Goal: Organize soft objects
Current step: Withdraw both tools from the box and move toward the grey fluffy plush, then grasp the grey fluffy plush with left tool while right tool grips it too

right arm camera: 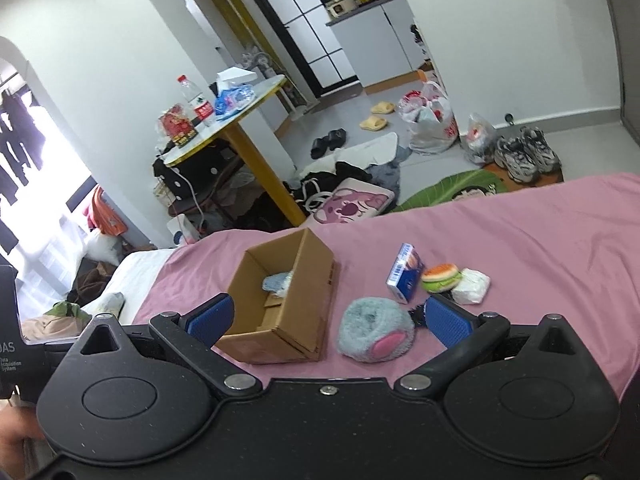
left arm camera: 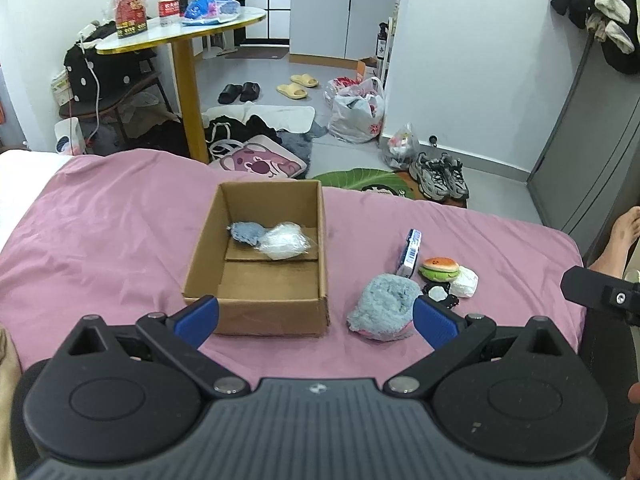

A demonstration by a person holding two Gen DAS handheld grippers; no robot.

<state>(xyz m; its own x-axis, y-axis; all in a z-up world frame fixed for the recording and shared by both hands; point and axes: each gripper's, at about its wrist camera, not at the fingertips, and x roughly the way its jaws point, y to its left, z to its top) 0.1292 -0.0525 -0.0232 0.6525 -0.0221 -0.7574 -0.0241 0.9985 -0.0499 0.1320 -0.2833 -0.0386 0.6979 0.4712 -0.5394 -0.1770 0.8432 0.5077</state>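
An open cardboard box [left arm camera: 256, 264] [right arm camera: 284, 304] sits on the pink bedsheet [left arm camera: 100, 232] and holds a small grey-blue cloth [left arm camera: 246, 233] and a clear-wrapped white bundle [left arm camera: 283, 241]. Right of the box lie a fluffy grey-blue plush [left arm camera: 382, 305] [right arm camera: 374, 328] with a pink patch, a blue-white carton [left arm camera: 410, 251] [right arm camera: 406, 272], a burger toy [left arm camera: 439, 268] [right arm camera: 441, 277], a white packet [left arm camera: 464, 282] [right arm camera: 472, 286] and a small black item [left arm camera: 440, 294]. My left gripper [left arm camera: 316, 322] is open, held near the box's front and the plush. My right gripper [right arm camera: 326, 322] is open too, with nothing in it.
Beyond the bed's far edge the floor is strewn with bags, slippers [left arm camera: 298, 85], sneakers [left arm camera: 440, 176] and a pink bear-print bag [left arm camera: 260, 160]. A round table [left arm camera: 184, 30] on a yellow post stands at back left. A person's bare foot [left arm camera: 618, 236] shows at the right.
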